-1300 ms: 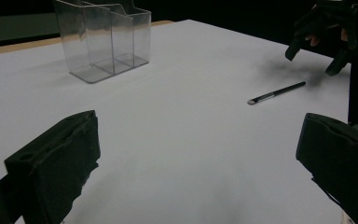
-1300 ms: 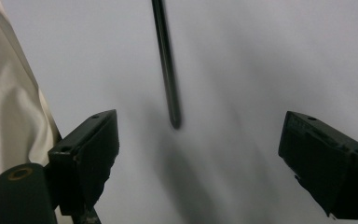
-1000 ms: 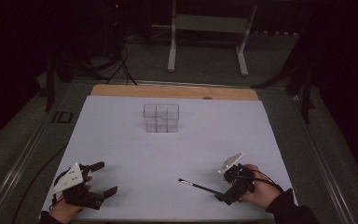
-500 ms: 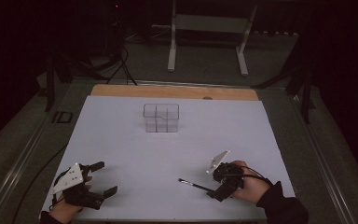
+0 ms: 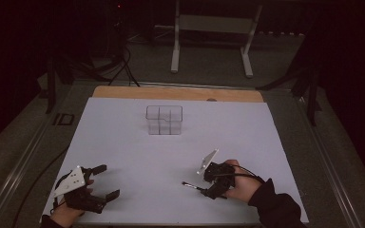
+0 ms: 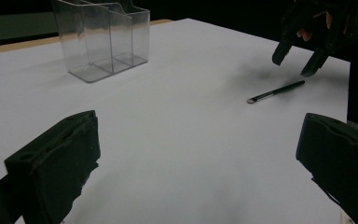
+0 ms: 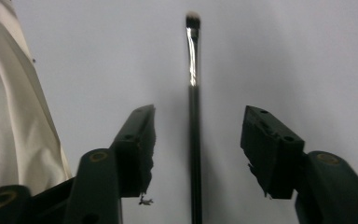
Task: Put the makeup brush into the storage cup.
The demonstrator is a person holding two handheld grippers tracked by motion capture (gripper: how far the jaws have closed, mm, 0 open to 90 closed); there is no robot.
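Note:
A thin black makeup brush (image 5: 192,185) lies flat on the white sheet (image 5: 138,156), bristle end to the left. My right gripper (image 5: 208,188) hovers over its handle. In the right gripper view the brush (image 7: 193,116) runs straight up between the two jaws, and a gap shows on each side. These jaws have just been closing, but the pads do not touch the handle. The left gripper view shows the brush (image 6: 275,92) under my right gripper (image 6: 296,63). My left gripper (image 5: 108,180) rests at the near left, open wide and holding nothing.
A clear plastic organizer (image 5: 164,119) with several compartments stands upright at the far middle of the sheet, also seen as the organizer (image 6: 102,37) in the left gripper view. A wooden edge (image 5: 176,92) borders the back. A metal stand (image 5: 209,28) is on the floor beyond.
My right hand has moved left along the sheet until its jaws straddle the brush handle, and the jaws have narrowed. The left gripper and the brush have stayed put.

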